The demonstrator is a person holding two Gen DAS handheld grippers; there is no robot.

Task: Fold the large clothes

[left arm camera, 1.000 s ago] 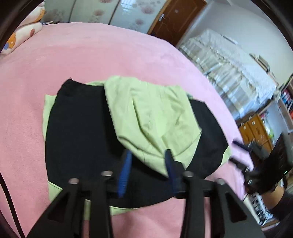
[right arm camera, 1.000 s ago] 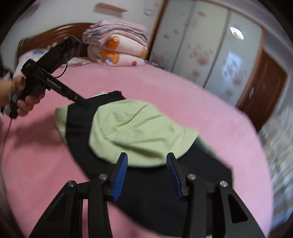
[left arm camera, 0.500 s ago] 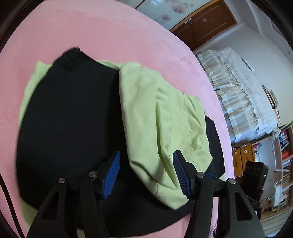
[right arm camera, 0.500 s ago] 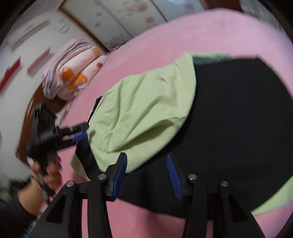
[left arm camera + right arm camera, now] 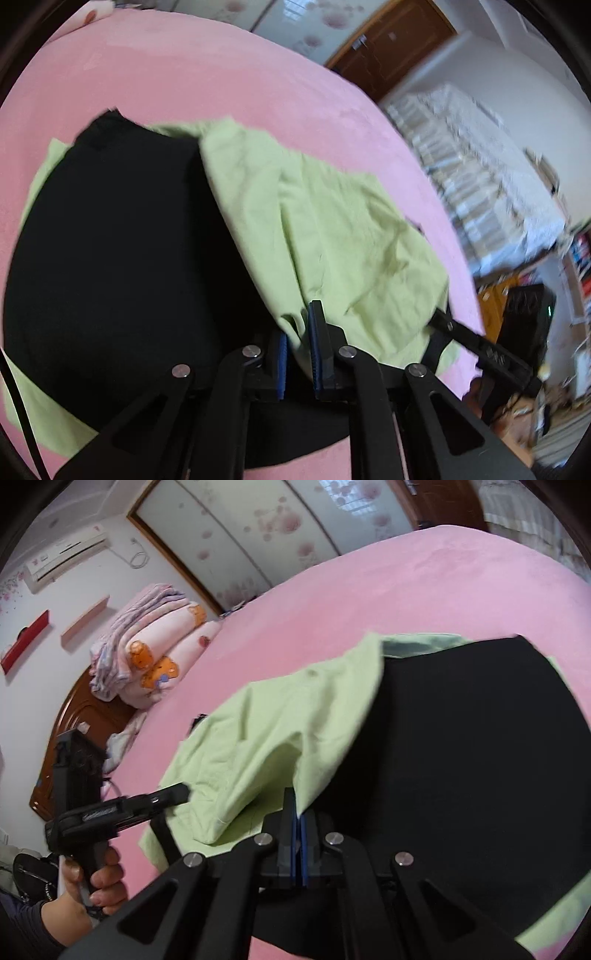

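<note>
A: Where lies the garment [image 5: 155, 236] against the two grippers?

B: Spread on the pink bed cover [image 5: 207, 74], just ahead of both. Black on top, light green below, with a green flap [image 5: 332, 236] folded over the black part. Left gripper [image 5: 298, 350] pinched narrow on the near edge of that flap, green cloth between the blue pads [image 5: 282, 356]. Right gripper [image 5: 298, 843] fully closed, pads pressed together, gripping the lower edge of the same flap [image 5: 273, 734] from the other side.

A: And hard to see?

B: Much blur in the left wrist view, furniture at the right only smeared. Flap hiding part of the black cloth. Far green border cut off at the picture edge. In the right wrist view, left hand [image 5: 92, 890] around its handle, arm cut off at the corner. Folded blankets [image 5: 155, 653] well beyond the left gripper.
</note>
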